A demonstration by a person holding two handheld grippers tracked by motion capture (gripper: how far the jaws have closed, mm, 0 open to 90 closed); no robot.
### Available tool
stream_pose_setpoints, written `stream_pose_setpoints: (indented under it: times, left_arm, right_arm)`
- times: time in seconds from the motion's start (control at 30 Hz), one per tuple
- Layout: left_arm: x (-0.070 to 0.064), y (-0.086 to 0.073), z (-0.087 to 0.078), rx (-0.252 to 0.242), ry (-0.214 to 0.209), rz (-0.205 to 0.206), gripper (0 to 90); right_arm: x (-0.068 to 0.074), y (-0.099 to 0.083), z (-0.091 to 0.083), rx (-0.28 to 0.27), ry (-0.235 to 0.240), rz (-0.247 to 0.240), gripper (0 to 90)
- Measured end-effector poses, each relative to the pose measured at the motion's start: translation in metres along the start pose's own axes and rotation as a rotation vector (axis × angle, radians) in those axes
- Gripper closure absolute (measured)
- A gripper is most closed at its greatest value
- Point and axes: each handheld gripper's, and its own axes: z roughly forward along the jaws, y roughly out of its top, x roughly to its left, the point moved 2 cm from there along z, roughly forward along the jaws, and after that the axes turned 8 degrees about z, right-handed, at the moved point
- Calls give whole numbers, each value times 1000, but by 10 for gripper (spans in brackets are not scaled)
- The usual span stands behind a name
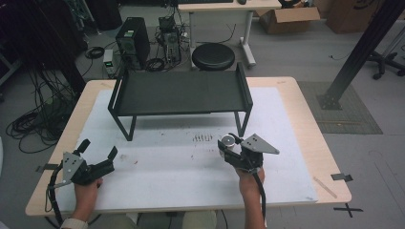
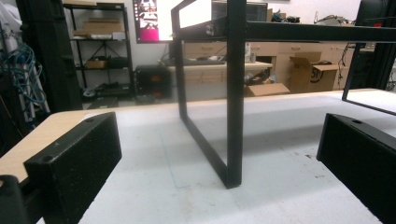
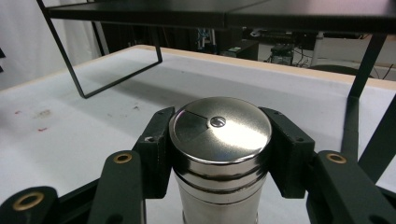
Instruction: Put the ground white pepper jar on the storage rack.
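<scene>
A shiny steel canister with a round lid stands upright between the jaws of my right gripper, which is shut on its sides. From above, the canister and right gripper sit on the white mat just in front of the black shelf's right front leg. My left gripper rests near the table's front left with its jaws wide apart and nothing between them. The left gripper view looks past its two fingers at the shelf's left leg frame.
The black metal shelf stands across the back half of the white mat. Small red and dark marks dot the mat. A black stool, computer towers and cables lie on the floor beyond the table.
</scene>
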Motion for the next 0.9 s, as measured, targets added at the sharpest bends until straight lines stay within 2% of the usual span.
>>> stream_pose_setpoints:
  times: [0.27, 0.57, 0.9]
  left_arm:
    - [0, 0, 0, 0, 0, 0, 2]
    - [0, 0, 0, 0, 0, -1, 2]
    - [0, 0, 0, -1, 1, -1, 2]
  right_arm:
    - [4, 17, -4, -6, 16, -5, 486]
    - [14, 46, -8, -7, 52, -21, 486]
    - [21, 70, -9, -16, 99, -5, 486]
